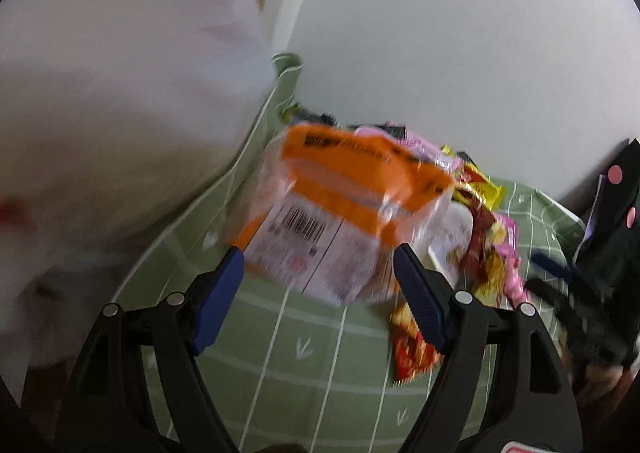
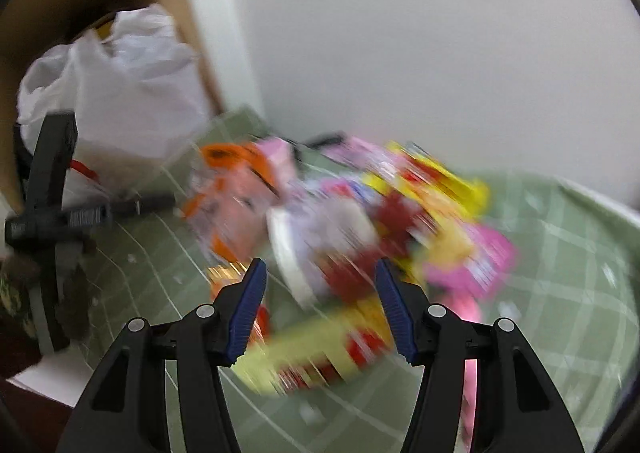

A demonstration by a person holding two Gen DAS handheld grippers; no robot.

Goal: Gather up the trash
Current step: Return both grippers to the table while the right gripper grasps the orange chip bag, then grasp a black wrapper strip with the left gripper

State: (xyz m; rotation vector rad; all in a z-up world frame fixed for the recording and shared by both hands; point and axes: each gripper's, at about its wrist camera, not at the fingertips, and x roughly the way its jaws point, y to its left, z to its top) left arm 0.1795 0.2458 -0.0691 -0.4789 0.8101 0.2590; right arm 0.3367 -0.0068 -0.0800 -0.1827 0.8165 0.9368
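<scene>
Both jaws spread, pinching nothing. Our left gripper (image 1: 318, 267) frames the orange wrapper (image 1: 340, 209) on the table (image 1: 304, 365); right gripper (image 2: 320, 281) faces the blurred wrapper pile (image 2: 392, 213). We judge it light, crinkly, slippery: take a flat edge. White bag (image 2: 120, 93) waits left.

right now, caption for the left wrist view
Open left gripper approaching orange-and-clear plastic wrapper on green checked tablecloth.

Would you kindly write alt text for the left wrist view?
The open left gripper points at a clear plastic wrapper with orange bands and a barcode on a green grid-patterned tablecloth. A white plastic bag fills the left; colourful snack wrappers lie right.
</scene>
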